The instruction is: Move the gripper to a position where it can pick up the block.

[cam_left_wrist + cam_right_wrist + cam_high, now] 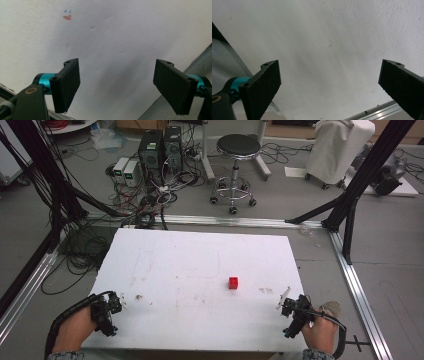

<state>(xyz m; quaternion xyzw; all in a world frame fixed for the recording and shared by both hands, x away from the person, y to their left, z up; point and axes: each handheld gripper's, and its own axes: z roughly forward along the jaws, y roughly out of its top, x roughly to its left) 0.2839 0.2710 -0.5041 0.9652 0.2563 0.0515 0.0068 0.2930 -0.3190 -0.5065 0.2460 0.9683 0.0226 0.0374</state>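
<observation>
1. High view, far left: my left gripper (pixel 119 301) sits at the white table's (pixel 200 255) near-left corner, jaws spread wide, holding nothing.
2. Centre-right: the red cube (pixel 233 282) stands alone, no long axis, path clear.
3. Right: my right gripper (pixel 283 301), jaws wide and empty, is nearer; cube lies forward-left of it.

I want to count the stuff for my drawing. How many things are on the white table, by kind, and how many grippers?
Red cube: 1
Grippers: 2, left gripper and right gripper, both open and empty
Total: 3
</observation>
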